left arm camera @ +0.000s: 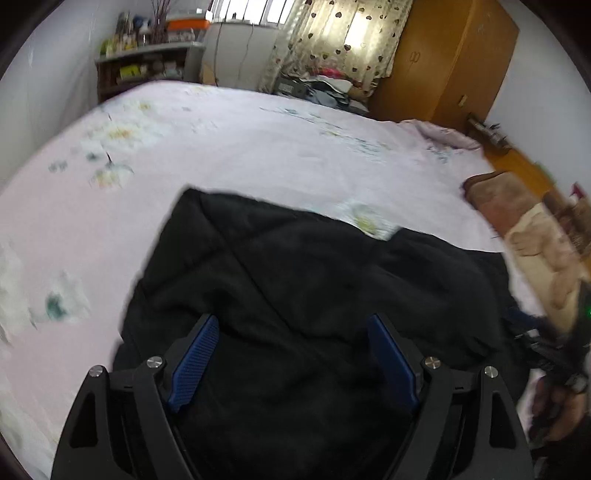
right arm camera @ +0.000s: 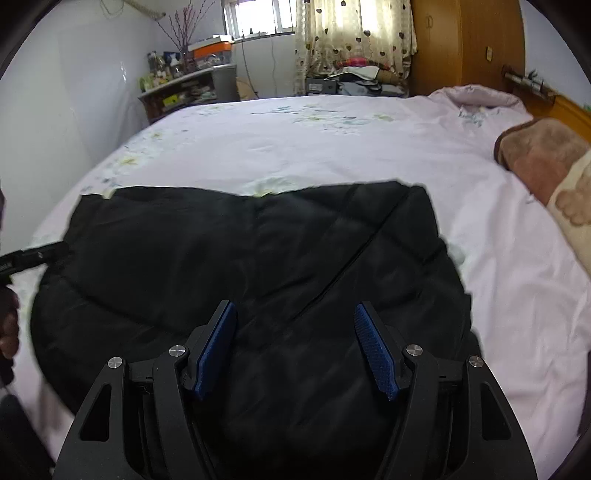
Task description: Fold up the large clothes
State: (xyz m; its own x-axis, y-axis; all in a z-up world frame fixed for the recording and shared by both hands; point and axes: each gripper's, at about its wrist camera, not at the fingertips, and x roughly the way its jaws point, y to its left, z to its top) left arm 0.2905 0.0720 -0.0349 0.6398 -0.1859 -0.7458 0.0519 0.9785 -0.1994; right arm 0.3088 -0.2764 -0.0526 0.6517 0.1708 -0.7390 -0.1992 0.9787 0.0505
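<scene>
Black jacket spread beneath both parted jaws, ungripped

The jacket is plain black with quilted stitch lines crossing it. Under it, the bed sheet is pale pink with faded green and teal flower prints. Both claws are black with ribbed blue pads. A blanket at the side runs brown into cream with tan blotches. The curtain is cream with dark hearts, the wardrobe orange-brown wood, the walls white.
</scene>
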